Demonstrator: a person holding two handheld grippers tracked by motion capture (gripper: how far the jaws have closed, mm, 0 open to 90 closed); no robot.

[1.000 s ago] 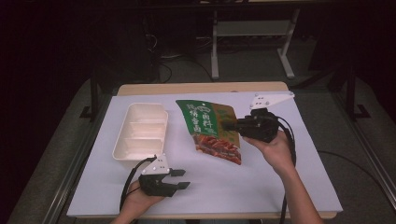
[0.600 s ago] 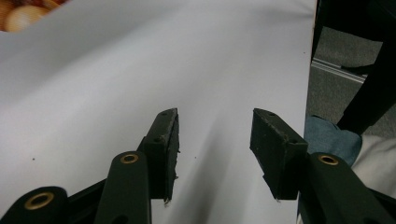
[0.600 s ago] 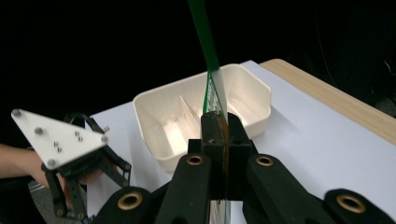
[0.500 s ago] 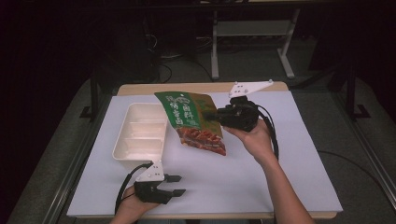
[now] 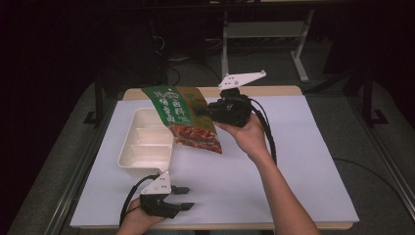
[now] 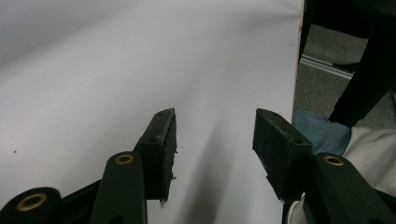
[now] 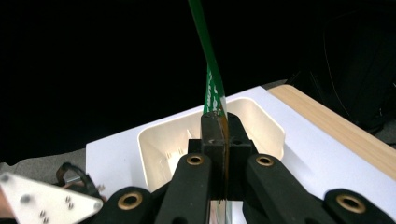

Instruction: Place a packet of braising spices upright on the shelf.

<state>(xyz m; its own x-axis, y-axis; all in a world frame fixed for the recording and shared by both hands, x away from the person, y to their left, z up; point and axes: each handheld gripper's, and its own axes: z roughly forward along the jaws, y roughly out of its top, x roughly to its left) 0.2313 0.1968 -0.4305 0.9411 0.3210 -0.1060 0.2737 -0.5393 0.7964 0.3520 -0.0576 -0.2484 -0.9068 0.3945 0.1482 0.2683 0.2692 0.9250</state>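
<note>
A green food pouch (image 5: 182, 117) with red printing hangs in the air over the table, its lower end above the right rim of a cream divided tray (image 5: 147, 142). My right gripper (image 5: 210, 110) is shut on the pouch's edge; in the right gripper view the thin green pouch (image 7: 212, 88) rises edge-on from between the closed pads, with the tray (image 7: 168, 140) beyond. Near the table's front edge my left gripper (image 5: 185, 198) lies low and open. Its jaws have just been opening, and the left gripper (image 6: 212, 144) has only white table between its pads.
A white sheet (image 5: 293, 161) covers the table, with a wooden strip (image 5: 274, 91) at the far edge. Behind the table stands a metal frame (image 5: 264, 34) on a dark floor. The table's right edge (image 6: 297, 60) runs close beside the left gripper.
My right hand has lifted the pouch off the table and carried it left toward the tray. The left gripper has stayed near the front edge, its jaws a little wider.
</note>
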